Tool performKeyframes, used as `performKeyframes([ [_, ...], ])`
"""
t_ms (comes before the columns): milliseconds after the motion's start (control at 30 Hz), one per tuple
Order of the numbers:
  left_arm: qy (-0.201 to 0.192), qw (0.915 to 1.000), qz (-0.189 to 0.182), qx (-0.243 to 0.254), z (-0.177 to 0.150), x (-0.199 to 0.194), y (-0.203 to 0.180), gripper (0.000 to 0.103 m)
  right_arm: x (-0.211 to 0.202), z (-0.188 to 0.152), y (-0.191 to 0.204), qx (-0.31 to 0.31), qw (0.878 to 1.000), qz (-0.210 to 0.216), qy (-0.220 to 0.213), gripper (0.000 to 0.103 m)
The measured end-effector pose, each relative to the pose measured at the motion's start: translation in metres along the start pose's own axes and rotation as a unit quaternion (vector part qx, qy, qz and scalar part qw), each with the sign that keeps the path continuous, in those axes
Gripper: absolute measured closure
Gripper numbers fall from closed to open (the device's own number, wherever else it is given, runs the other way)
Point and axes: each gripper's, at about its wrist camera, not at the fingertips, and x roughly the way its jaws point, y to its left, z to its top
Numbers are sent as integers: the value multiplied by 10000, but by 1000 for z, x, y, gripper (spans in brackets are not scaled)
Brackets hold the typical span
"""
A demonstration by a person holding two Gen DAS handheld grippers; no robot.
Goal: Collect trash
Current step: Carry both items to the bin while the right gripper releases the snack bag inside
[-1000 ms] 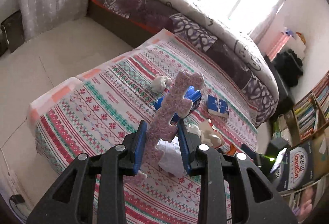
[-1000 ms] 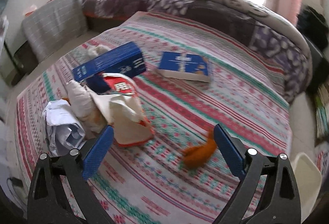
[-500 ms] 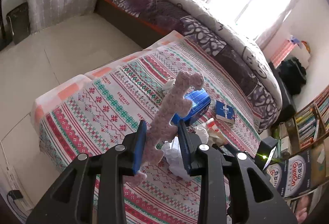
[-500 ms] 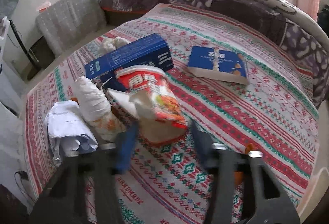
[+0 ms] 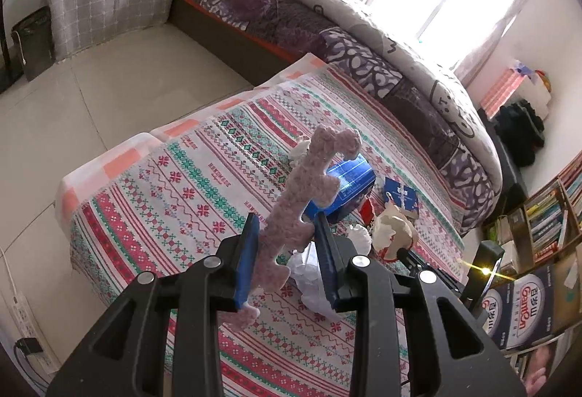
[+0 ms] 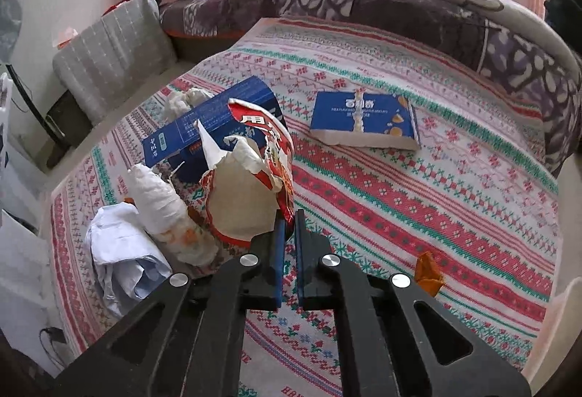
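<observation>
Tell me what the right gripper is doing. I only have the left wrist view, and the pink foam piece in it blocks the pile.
Observer: The right gripper is shut on the lower edge of the torn red snack bag, which stands mouth-up.
Operator: Anything loose away from the pile?
Observer: One orange scrap lies alone on the bedspread, to the gripper's right.
Operator: What's next to the bag?
Observer: A white tissue wad leans against its left side, with crumpled pale paper beyond that.
</observation>
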Motion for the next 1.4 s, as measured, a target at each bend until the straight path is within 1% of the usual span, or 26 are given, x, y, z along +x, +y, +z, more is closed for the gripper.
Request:
performKeyframes([
  [100,24,10000,16,37,-1,3,-3,72,-2,1,1,3,10000,-16,-54,99],
  [167,38,9999,22,96,-3,5,-7,72,-2,2,1,2,10000,45,-18,99],
  [233,62,9999,37,151,-4,6,-10,72,-1,1,0,36,10000,64,23,94],
  [267,73,9998,37,162,-5,7,-10,71,0,1,0,66,9999,99,43,88],
  [300,86,9998,36,169,-6,7,-10,71,2,1,0,84,9998,139,71,70],
  [333,109,9998,39,177,-6,8,-9,71,3,1,1,90,9999,117,68,58],
  [367,128,9998,42,177,-7,9,-9,71,5,0,2,77,9999,75,45,58],
  [433,160,9997,41,162,-7,11,-7,71,9,0,5,42,9999,86,74,58],
  [533,192,9997,41,154,-7,13,-6,71,15,0,10,-37,10000,-9,64,59],
  [567,203,9997,42,162,-7,14,-6,71,17,0,12,-76,9999,-40,57,61],
  [600,212,9996,44,172,-8,14,-6,71,19,-1,13,-99,9999,-52,51,72],
  [667,224,9995,59,195,-9,15,-7,71,23,-1,15,-143,9998,-47,94,89],
  [700,223,9995,69,201,-9,16,-8,71,24,-1,16,-155,9998,-55,99,95],
  [833,177,9997,88,173,-10,17,-9,71,14,1,18,-104,9999,-9,-78,96],
  [933,125,9996,138,223,-10,17,-13,71,-3,5,21,-118,9993,-59,-354,96],
  [1067,16,9995,148,270,-11,14,-21,71,-23,10,19,-103,9983,-121,-566,96],
  [1233,-180,9987,199,422,-12,10,-38,71,-48,13,10,-69,9970,-197,-746,96],
  [1400,-218,9977,216,604,-18,13,-58,71,-71,11,1,-59,9957,-284,-875,96],
])
